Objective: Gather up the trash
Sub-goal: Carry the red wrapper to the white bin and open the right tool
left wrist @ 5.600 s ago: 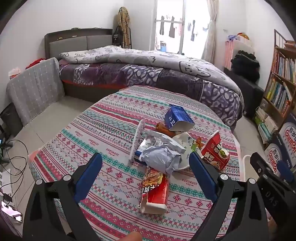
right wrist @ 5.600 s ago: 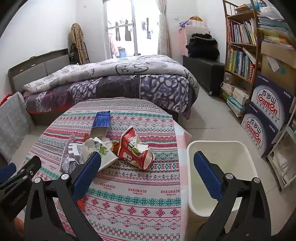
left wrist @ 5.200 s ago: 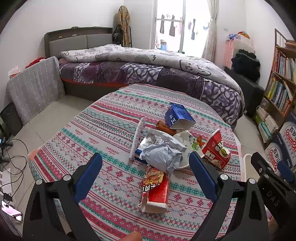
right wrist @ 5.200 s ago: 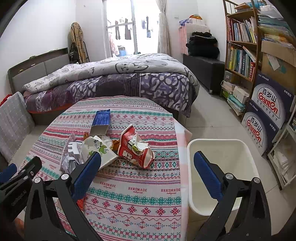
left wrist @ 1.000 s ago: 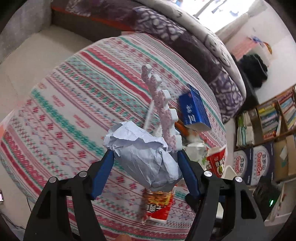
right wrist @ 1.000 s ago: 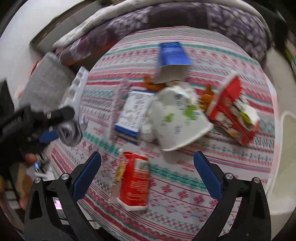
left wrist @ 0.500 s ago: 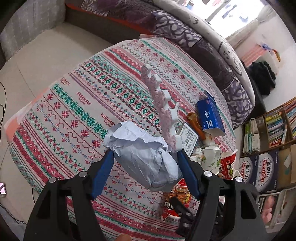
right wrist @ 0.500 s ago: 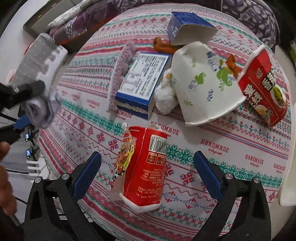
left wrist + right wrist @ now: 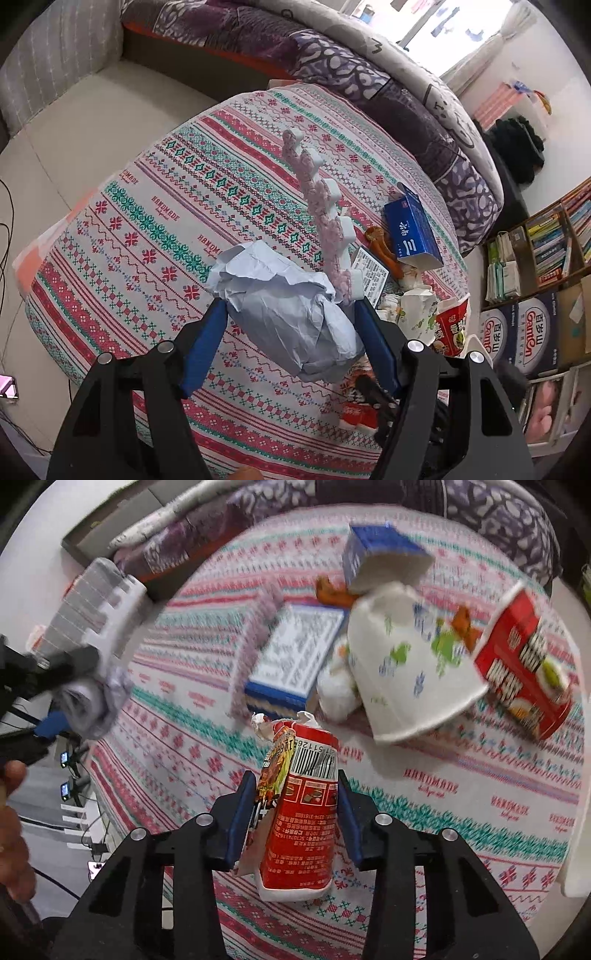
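Patterned surface (image 9: 461,775) w/ trash: I'm closing R gripper (image 9: 295,812) onto red cup (image 9: 299,819); L gripper (image 9: 288,332) gripping crumpled paper (image 9: 291,317). Bin next.

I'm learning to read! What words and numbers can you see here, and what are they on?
"HANDMADE": woven into the tablecloth.
"GanTen": on the cardboard boxes by the bookshelf.
"51126": by the barcode on the red snack carton in the right gripper.
Blue box and label print: too small or blurred.
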{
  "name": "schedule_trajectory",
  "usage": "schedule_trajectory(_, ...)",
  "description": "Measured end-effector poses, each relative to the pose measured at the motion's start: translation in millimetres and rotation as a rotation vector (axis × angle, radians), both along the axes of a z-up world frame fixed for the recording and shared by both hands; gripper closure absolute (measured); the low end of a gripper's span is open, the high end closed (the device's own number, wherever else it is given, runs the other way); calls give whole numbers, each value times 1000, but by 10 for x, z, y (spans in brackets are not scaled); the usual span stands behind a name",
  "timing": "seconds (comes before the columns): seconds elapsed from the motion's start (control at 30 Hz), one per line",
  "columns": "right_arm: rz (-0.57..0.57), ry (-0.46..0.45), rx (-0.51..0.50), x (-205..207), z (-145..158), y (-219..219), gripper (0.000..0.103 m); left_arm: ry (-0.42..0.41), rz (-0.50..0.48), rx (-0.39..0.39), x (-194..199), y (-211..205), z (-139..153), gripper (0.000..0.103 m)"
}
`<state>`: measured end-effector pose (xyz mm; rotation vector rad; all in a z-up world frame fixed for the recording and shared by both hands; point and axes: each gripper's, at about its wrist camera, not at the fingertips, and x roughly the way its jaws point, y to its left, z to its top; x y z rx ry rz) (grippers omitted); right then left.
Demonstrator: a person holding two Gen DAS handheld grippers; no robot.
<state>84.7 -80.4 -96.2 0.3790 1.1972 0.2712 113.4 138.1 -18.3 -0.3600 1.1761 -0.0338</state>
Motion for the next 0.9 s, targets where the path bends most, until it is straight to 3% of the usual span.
schedule_trajectory(0.37, -94, -160, -29, 47, 484, -438, 62, -31, -27, 10, 36, -174, 18, 34)
schedule_trajectory(0.9, -388, -191, -97, -77, 571, -1625, 61, -118, -134, 34, 46, -753, 54, 33)
